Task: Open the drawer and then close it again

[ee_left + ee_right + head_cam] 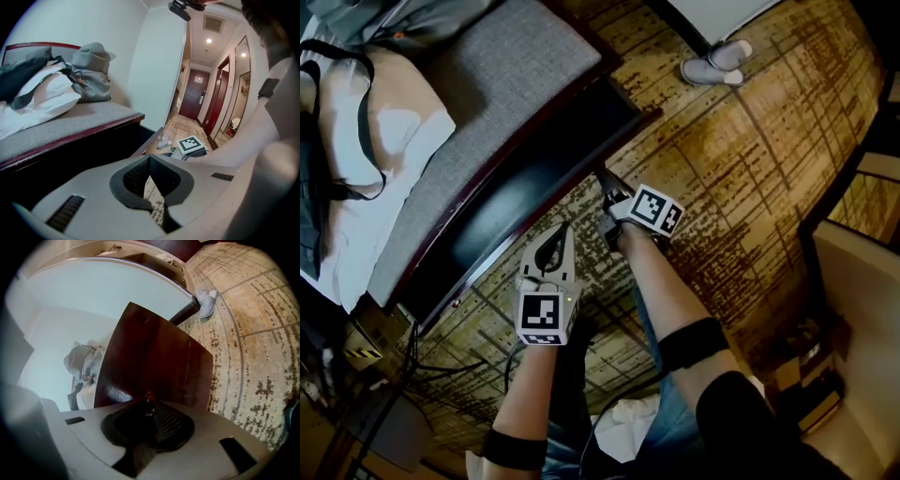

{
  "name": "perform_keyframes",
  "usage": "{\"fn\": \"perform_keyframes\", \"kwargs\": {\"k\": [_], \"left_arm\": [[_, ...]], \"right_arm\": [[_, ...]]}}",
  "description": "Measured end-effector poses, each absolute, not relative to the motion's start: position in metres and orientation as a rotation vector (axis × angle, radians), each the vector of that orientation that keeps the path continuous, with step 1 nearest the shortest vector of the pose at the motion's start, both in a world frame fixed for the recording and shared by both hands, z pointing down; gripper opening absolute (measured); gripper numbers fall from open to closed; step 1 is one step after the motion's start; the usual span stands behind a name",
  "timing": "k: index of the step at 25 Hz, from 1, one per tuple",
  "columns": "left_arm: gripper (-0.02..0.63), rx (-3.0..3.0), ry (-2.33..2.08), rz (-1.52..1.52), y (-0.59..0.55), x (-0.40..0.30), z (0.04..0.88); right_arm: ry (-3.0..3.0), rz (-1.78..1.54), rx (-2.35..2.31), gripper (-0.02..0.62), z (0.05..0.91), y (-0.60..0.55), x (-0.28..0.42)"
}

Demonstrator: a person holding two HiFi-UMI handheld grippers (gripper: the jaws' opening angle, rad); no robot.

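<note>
Head view shows the dark red-brown wooden drawer standing pulled out from under the grey-cushioned, dark-framed bench, with its shadowed inside open to the camera. The right gripper is at the drawer's outer front, on the side away from the bench. In the right gripper view its jaws are clamped on the edge of the glossy front panel, held slightly apart by the wood between them. The left gripper hangs over the patterned brown carpet, just out from the bench and beside the right one. Its jaws are pressed together with nothing in them, and it touches neither drawer nor bench.

Opening looks done or nearly so, judging by how far the drawer stands out. The step in hand is probably the turn from pulling to pushing. Closing would call for the right gripper to keep its hold and push the front straight back toward the bench, in line with the runners so the drawer doesn't skew or jam. The left gripper should stay clear of the narrowing gap.
</note>
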State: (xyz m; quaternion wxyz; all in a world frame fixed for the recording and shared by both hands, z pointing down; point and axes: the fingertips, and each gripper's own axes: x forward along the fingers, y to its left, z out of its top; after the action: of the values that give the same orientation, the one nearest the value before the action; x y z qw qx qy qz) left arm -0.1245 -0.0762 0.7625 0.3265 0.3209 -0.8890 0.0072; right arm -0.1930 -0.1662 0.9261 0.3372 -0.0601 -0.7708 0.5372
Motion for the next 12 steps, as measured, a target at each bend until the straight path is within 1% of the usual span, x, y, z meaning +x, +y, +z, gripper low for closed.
{"fn": "perform_keyframes", "kwargs": {"k": [12], "left_arm": [[0.000,0.944,-2.274,0.020,-0.116,-0.079,0.743]], "right_arm": [[-1.968,1.344,-0.078,0.072,0.925,-0.205,-0.111]]}}
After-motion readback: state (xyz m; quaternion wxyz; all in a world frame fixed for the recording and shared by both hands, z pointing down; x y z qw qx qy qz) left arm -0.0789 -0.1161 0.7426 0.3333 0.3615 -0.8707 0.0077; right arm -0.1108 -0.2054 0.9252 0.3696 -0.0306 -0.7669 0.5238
